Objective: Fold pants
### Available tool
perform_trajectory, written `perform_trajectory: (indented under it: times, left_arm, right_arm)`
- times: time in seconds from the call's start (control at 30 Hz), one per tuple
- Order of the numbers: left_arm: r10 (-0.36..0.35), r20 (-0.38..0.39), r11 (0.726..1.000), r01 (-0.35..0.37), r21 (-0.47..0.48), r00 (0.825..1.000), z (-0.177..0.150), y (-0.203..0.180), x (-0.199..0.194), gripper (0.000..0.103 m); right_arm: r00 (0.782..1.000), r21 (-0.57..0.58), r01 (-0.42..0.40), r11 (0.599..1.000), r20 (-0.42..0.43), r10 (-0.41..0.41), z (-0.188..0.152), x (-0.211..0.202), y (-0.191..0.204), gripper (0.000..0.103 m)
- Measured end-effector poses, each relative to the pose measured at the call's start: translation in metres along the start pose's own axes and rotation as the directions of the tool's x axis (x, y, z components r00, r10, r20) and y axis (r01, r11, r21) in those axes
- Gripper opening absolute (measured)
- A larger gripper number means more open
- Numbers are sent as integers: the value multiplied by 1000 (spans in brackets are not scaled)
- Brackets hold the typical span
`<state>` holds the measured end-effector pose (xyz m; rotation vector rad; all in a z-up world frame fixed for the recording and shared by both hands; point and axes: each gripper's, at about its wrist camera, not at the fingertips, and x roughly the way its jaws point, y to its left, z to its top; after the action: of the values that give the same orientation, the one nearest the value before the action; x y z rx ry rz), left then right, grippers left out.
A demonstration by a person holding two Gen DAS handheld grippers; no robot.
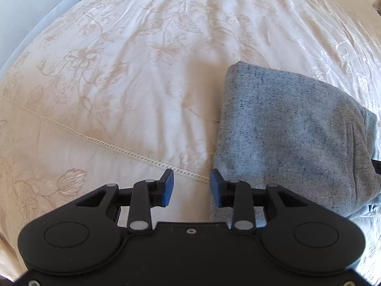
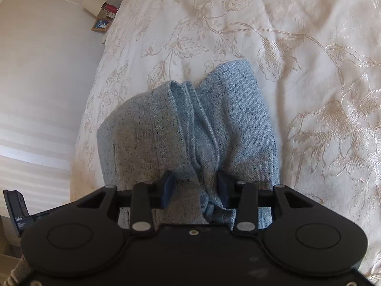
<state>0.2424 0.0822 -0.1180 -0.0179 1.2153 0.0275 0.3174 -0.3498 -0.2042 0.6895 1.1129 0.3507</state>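
The grey speckled pants (image 1: 290, 128) lie folded into a thick bundle on the cream floral bedspread (image 1: 119, 71). My left gripper (image 1: 191, 188) is open and empty, just left of the bundle's near edge, its right finger beside the cloth. In the right wrist view the pants (image 2: 190, 124) lie bunched, with folds running toward me. My right gripper (image 2: 196, 190) straddles a gathered ridge of the pants, with cloth filling the gap between the blue pads; the jaws stand fairly wide.
A lace seam (image 1: 95, 140) crosses the bedspread at the left. The bed's left edge meets a pale wall (image 2: 42, 83). A small lamp (image 2: 94, 6) and framed picture (image 2: 101, 25) stand beyond the bed's far corner.
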Motion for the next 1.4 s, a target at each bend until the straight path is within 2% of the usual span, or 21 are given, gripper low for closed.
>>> perform_trajectory:
  times: [0.1, 0.17, 0.27, 0.37, 0.47, 0.5, 0.6, 0.63, 0.73, 0.8, 0.87, 0.93, 1.0, 1.07, 1.13, 1.17, 1.2, 1.27, 1.3, 1.33, 1.4]
  left_arm:
    - [19, -7, 999, -19, -25, 1000, -6, 10, -5, 44]
    - [20, -14, 999, -21, -37, 1000, -9, 11, -6, 44]
    - [16, -19, 999, -17, -30, 1000, -16, 10, -9, 44]
    - [20, -12, 1000, -20, -12, 1000, -21, 3, -14, 44]
    - [15, -5, 1000, -15, 1, 1000, -23, -3, -16, 44]
    - [12, -4, 1000, -12, 4, 1000, -22, -4, -15, 44]
    - [7, -5, 1000, -7, 14, 1000, -21, -9, -15, 44]
    - [7, -3, 1000, -7, 17, 1000, -20, -11, -16, 44]
    - [-9, 19, 1000, 9, 24, 1000, -17, -17, -21, 44]
    - [-23, 30, 999, 22, 44, 999, -14, -22, -21, 44]
    - [-17, 29, 998, 15, 67, 999, -12, -29, -20, 44]
    - [-20, 33, 996, 18, 85, 999, -10, -33, -20, 44]
    - [-35, 38, 996, 31, 89, 999, -9, -35, -21, 44]
    - [-35, 37, 995, 31, 97, 999, -7, -37, -20, 44]
    - [-36, 35, 993, 32, 111, 999, -5, -41, -17, 44]
    - [-41, 32, 992, 37, 120, 999, -4, -44, -16, 44]
    - [-43, 29, 990, 39, 133, 999, -1, -49, -15, 44]
    - [-47, 36, 986, 41, 159, 998, 5, -58, -16, 44]
    - [-55, 50, 984, 46, 174, 997, 8, -63, -18, 44]
    - [-63, 61, 981, 50, 189, 996, 10, -68, -20, 44]
    - [-90, 72, 971, 71, 229, 993, 15, -82, -19, 46]
  right_arm:
    - [986, -59, 109, 992, 136, -100, -3, -12, 13, 41]
    - [983, -69, 127, 989, 142, -116, -4, -10, 13, 41]
    - [999, -10, 37, 999, 24, -37, -3, 10, 4, 42]
    - [999, 69, -33, 997, 18, 32, -7, 11, 1, 44]
    - [997, 2, -24, 1000, 69, 23, -13, -3, 21, 31]
    - [996, -41, 4, 999, 85, 0, -14, -9, 31, 18]
    - [982, -111, -6, 994, 186, 27, -17, -50, 64, 10]
    - [974, -135, -1, 991, 226, 31, -18, -65, 73, 3]
    - [962, -199, 89, 976, 270, -33, -22, -86, 87, 3]
    - [962, -187, 167, 968, 246, -119, -25, -84, 76, 3]
    - [952, -190, 233, 954, 244, -184, -32, -76, 64, 3]
    - [951, -135, 239, 962, 234, -204, -36, -74, 52, 2]
    - [944, -102, 233, 967, 264, -200, -43, -84, 47, 2]
    - [924, -116, 280, 953, 300, -236, -47, -91, 47, 2]
    - [916, -95, 321, 942, 284, -284, -46, -81, 35, 3]
    - [914, -75, 344, 936, 257, -316, -45, -74, 26, 9]
    - [900, -69, 380, 922, 257, -352, -43, -69, 20, 11]
    - [869, -73, 398, 915, 349, -350, -45, -79, 26, 13]
    - [853, -77, 384, 920, 411, -322, -47, -90, 35, 15]
    - [850, -100, 362, 927, 443, -284, -48, -95, 44, 20]
    - [876, -190, 314, 930, 434, -208, -49, -93, 64, 22]
